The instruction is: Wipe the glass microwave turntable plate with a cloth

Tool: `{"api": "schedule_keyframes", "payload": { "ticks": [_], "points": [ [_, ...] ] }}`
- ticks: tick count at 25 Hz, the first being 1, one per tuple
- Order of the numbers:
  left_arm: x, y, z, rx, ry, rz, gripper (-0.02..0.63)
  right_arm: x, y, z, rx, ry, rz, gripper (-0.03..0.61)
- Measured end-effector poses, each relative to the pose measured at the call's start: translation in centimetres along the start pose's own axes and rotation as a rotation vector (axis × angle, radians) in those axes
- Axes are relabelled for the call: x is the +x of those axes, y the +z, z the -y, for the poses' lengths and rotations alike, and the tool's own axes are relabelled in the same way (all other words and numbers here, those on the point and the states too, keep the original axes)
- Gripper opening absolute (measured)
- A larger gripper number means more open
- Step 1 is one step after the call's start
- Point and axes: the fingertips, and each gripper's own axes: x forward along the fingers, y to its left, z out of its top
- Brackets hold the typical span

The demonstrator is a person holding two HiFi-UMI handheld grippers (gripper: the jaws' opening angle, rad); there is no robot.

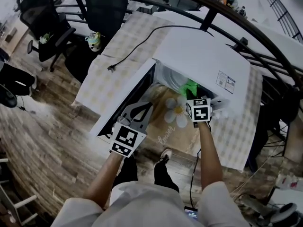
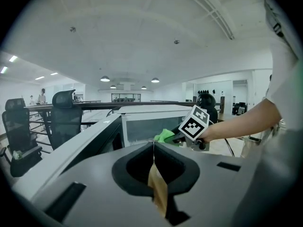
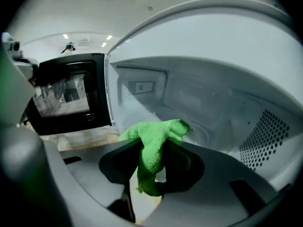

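Note:
A white microwave (image 1: 203,56) stands on a table with its door (image 1: 120,110) swung open to the left. My right gripper (image 1: 193,93) is at the mouth of the cavity, shut on a green cloth (image 1: 191,86). In the right gripper view the green cloth (image 3: 154,148) hangs bunched between the jaws of the right gripper (image 3: 152,143), just above the cavity floor. The glass turntable plate (image 1: 173,81) shows only as a pale curved rim inside. My left gripper (image 1: 143,107) hovers by the open door, shut with nothing in it; its jaws (image 2: 153,144) meet in a thin seam.
A flower-print mat (image 1: 176,110) lies in front of the microwave on the checked tablecloth (image 1: 120,46). A black power cord (image 1: 128,56) trails to the left. Office chairs (image 1: 45,20) and a curved railing (image 1: 236,18) stand behind. The table's front edge is close to my legs.

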Motion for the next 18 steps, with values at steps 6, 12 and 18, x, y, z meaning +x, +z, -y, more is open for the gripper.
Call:
{"api": "schedule_keyframes", "payload": {
  "ticks": [6, 12, 18],
  "points": [
    [-0.5, -0.4, -0.9, -0.007, 0.007, -0.011, 0.02, 3.3, 5.1, -3.4, -0.053, 0.061, 0.097, 0.14],
    [-0.7, -2.4, -0.5, -0.017, -0.001, -0.05, 0.02, 8.5, 7.2, -5.1, -0.252, -0.038, 0.078, 0.14],
    [-0.1, -3.0, 0.7, -0.023, -0.017, -0.055, 0.02, 8.7, 4.0, -7.1, -0.24, 0.174, 0.0, 0.132]
  ]
}}
